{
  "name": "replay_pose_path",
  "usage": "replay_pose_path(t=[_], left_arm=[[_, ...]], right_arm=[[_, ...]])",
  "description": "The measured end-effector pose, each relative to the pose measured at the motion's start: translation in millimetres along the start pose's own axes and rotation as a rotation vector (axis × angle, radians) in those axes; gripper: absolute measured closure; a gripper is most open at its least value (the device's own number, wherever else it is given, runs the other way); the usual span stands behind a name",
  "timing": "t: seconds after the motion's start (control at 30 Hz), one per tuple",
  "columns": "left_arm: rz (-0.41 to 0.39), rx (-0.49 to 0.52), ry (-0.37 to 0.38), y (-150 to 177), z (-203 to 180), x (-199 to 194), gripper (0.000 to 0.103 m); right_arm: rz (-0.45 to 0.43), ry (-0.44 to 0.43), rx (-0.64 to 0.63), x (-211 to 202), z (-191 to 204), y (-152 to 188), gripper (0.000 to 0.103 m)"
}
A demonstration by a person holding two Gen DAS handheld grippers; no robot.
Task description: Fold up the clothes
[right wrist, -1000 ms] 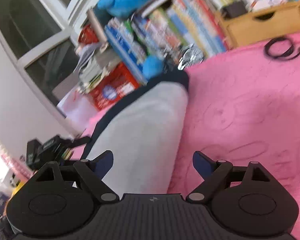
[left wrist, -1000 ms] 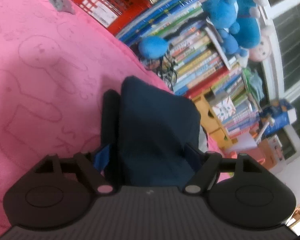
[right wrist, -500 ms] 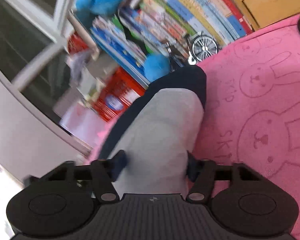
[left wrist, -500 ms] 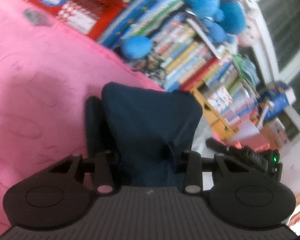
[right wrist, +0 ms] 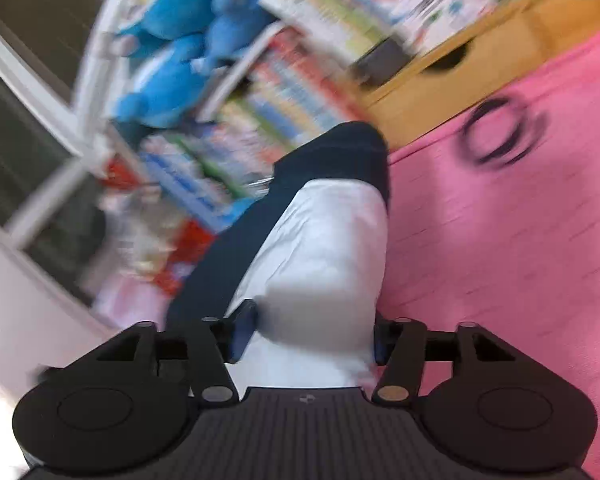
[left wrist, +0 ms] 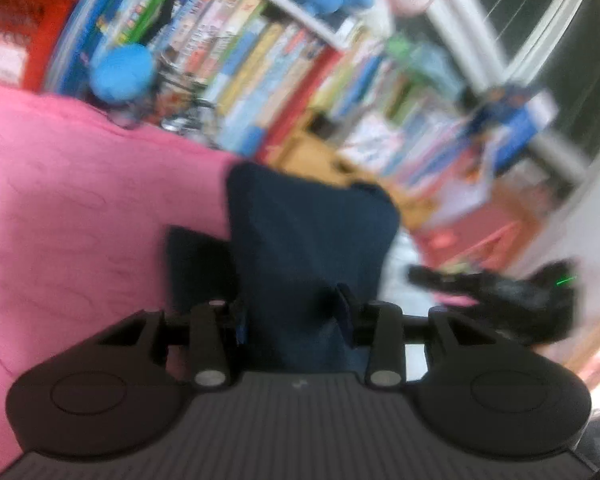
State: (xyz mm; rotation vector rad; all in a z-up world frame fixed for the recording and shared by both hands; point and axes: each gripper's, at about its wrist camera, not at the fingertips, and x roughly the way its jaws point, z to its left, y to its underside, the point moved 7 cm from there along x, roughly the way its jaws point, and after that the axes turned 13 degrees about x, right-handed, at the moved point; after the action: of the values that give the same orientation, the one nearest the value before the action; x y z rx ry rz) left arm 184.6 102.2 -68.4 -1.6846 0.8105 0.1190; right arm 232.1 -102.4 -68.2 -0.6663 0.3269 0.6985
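A folded garment, navy (left wrist: 308,232) outside and white (right wrist: 324,264) on its other face, hangs lifted over the pink blanket (left wrist: 80,208). My left gripper (left wrist: 292,316) is shut on the navy cloth, bunched between its pads. In the right wrist view my right gripper (right wrist: 312,332) pinches the white part. Its jaws are opening slightly, though both pads still touch the cloth. The navy edge (right wrist: 340,152) curls over the far end. Both views are motion-blurred.
Rows of books (left wrist: 260,60) and blue plush toys (right wrist: 172,60) line the far edge of the blanket. A wooden drawer box (right wrist: 460,72) stands behind a black cable loop (right wrist: 500,132) on the blanket. A black device with a green light (left wrist: 500,292) shows at the right.
Both grippers went from open around the garment to closed on it. Both hands then swung sideways with the cloth, and the background has shifted and blurred.
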Motion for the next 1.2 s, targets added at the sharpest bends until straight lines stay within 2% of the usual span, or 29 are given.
replay_pose_path(t=[0.03, 0.1, 0.2, 0.27, 0.33, 0.37, 0.47, 0.57, 0.67, 0.73, 0.8, 0.87, 0.93, 1.0, 1.1, 1.2], left_arm=[[0.003, 0.025, -0.063, 1, 1, 0, 0.065], [-0.017, 0.079, -0.189, 3, 4, -12, 0.065], [-0.056, 0.192, -0.33, -1, -7, -33, 0.065], [-0.107, 0.304, -0.368, -6, -31, -47, 0.062], [-0.145, 0.423, -0.37, -5, -59, -54, 0.059], [-0.146, 0.467, -0.354, -2, -73, -52, 0.059], [-0.122, 0.573, -0.283, 8, -112, -40, 0.057], [-0.063, 0.63, -0.293, 23, -123, -19, 0.057], [0.006, 0.659, -0.357, 38, -104, -3, 0.055], [0.025, 0.629, -0.399, 42, -86, -5, 0.048], [0.042, 0.594, -0.442, 44, -67, -8, 0.048], [0.048, 0.572, -0.482, 44, -53, -15, 0.048], [0.042, 0.556, -0.504, 43, -49, -28, 0.05], [0.007, 0.583, -0.501, 40, -59, -47, 0.05], [-0.058, 0.724, -0.44, 43, -96, -70, 0.05], [-0.088, 0.918, -0.348, 62, -143, -85, 0.048]], right_arm=[[-0.024, 0.087, -0.037, -4, -6, -4, 0.042], [-0.073, 0.186, -0.134, -18, -10, -5, 0.037], [-0.101, 0.21, -0.233, -39, -8, 7, 0.032], [-0.108, 0.23, -0.294, -50, -7, 21, 0.032], [-0.134, 0.252, -0.367, -63, -6, 40, 0.032], [-0.131, 0.234, -0.371, -68, -6, 48, 0.032], [-0.108, 0.166, -0.326, -79, -7, 66, 0.032], [-0.134, 0.16, -0.272, -93, -10, 72, 0.032], [-0.134, 0.145, -0.289, -119, -14, 84, 0.032], [-0.115, 0.134, -0.336, -136, -15, 100, 0.023], [-0.084, 0.148, -0.393, -147, -14, 123, 0.023], [-0.066, 0.166, -0.443, -156, -13, 148, 0.023], [-0.087, 0.216, -0.488, -153, -11, 169, 0.024], [-0.124, 0.261, -0.534, -146, -7, 182, 0.025], [-0.147, 0.288, -0.518, -130, -4, 185, 0.034], [-0.161, 0.286, -0.462, -118, -4, 179, 0.051]])
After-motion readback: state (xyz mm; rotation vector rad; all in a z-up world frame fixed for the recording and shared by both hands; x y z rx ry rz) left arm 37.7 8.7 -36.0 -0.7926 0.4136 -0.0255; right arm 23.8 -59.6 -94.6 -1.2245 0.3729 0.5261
